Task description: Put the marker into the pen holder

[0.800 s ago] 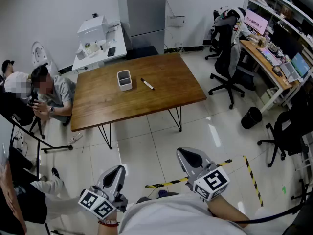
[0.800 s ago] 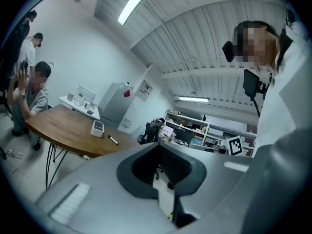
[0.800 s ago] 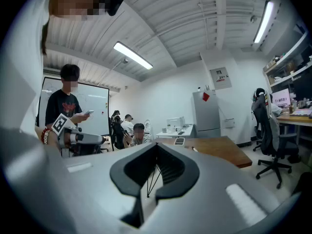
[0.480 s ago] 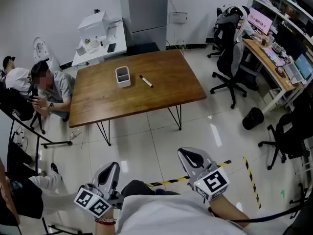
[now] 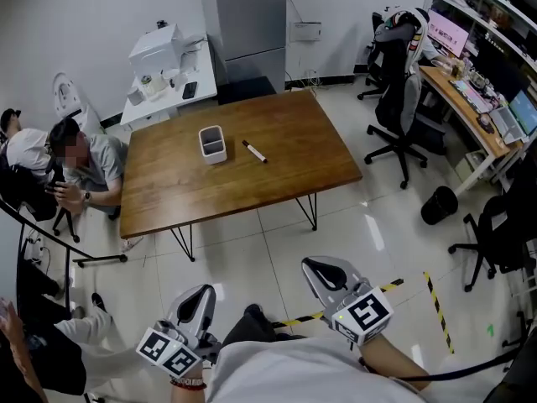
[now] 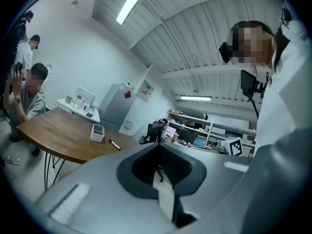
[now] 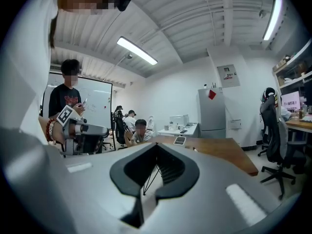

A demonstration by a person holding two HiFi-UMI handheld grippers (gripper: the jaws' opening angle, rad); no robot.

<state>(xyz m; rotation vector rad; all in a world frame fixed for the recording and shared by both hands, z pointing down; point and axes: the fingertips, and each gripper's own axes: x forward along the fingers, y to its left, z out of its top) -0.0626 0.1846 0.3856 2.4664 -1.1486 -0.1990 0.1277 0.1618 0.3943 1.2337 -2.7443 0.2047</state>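
A white pen holder (image 5: 212, 143) stands on the brown wooden table (image 5: 285, 175), far ahead of me. The black marker (image 5: 254, 151) lies flat on the tabletop just to its right, apart from it. Both grippers are held low, close to my body and well short of the table. My left gripper (image 5: 200, 294) is shut with nothing in it, and so is my right gripper (image 5: 318, 268). The left gripper view shows the pen holder (image 6: 98, 132) and the marker (image 6: 115, 145) small beyond the closed jaws. In the right gripper view the pen holder (image 7: 180, 140) sits on the table's far side.
A person (image 5: 80, 162) sits on the floor at the table's left end. Office chairs (image 5: 394, 99) and a desk with screens (image 5: 470, 91) line the right side. A white side table (image 5: 168, 65) and a grey cabinet (image 5: 247, 15) stand behind. Black-yellow tape (image 5: 436, 309) marks the floor.
The table sits slightly lower in the head view than before. My left gripper has shifted a little up and right. Both grippers stay shut and empty.
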